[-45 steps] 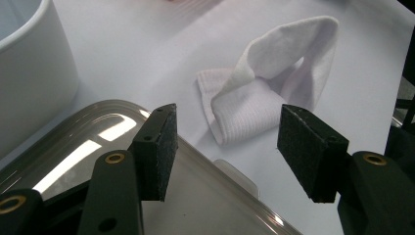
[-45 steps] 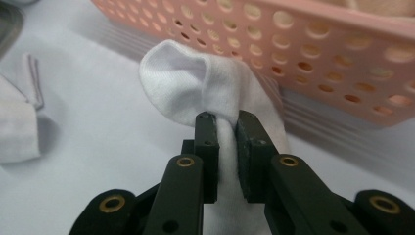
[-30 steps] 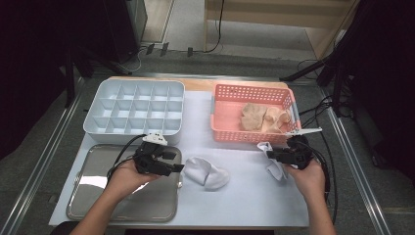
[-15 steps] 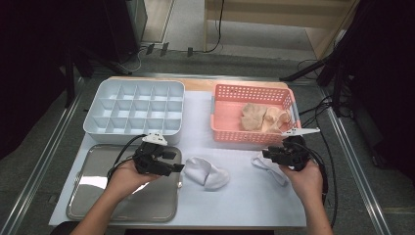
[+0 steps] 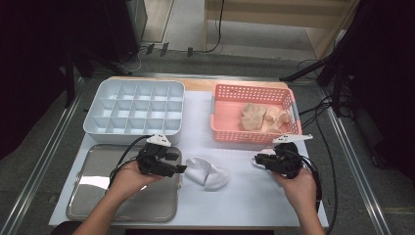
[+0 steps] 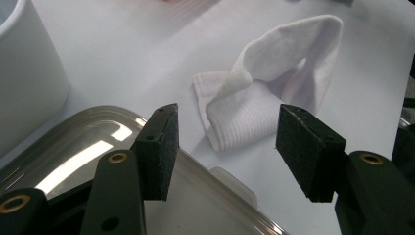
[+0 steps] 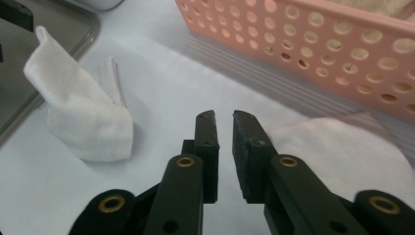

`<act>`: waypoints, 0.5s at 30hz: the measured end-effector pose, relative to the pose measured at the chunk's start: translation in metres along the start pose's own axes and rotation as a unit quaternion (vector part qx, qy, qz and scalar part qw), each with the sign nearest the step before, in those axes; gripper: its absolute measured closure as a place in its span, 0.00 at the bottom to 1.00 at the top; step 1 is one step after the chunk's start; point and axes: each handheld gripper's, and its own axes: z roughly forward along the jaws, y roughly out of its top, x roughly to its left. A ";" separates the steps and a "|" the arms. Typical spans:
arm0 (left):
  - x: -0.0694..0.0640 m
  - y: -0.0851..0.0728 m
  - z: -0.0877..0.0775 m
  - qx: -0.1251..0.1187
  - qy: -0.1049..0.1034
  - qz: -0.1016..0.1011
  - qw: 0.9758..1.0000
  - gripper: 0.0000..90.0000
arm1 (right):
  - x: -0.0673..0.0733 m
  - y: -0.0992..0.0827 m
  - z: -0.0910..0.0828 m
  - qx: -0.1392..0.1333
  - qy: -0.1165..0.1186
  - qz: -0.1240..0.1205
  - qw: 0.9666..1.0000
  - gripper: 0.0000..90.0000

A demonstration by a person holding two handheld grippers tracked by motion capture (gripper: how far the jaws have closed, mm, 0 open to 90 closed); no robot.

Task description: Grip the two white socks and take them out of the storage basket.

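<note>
Your left hand-held gripper sits wide apart over the tray's edge, the folded white sock on the bench just ahead. Your right hand-held gripper has just been closing, almost together on nothing (its own view shows a second white sock beside the pink basket).

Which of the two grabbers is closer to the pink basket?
Right. The right gripper sits just in front of the pink basket, near its right corner. The left gripper is farther left, over the metal tray's edge.
</note>
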 end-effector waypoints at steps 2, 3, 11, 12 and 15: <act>0.000 0.000 0.000 -0.003 0.001 -0.001 1.000 0.48 | 0.003 0.001 -0.001 -0.004 0.011 0.006 1.000 0.96; 0.000 0.000 0.000 -0.003 0.001 0.001 1.000 0.48 | 0.005 0.001 -0.001 -0.006 0.014 0.004 1.000 0.97; 0.002 0.001 0.003 -0.002 0.001 0.003 1.000 0.48 | 0.021 0.004 0.008 0.006 0.039 -0.017 0.999 1.00; 0.002 0.002 0.004 -0.004 0.000 0.001 1.000 0.48 | 0.022 0.005 0.010 0.008 0.042 -0.021 0.999 1.00; 0.004 0.003 0.006 -0.004 0.000 -0.004 1.000 0.49 | 0.026 0.006 0.014 0.014 0.047 -0.026 0.998 1.00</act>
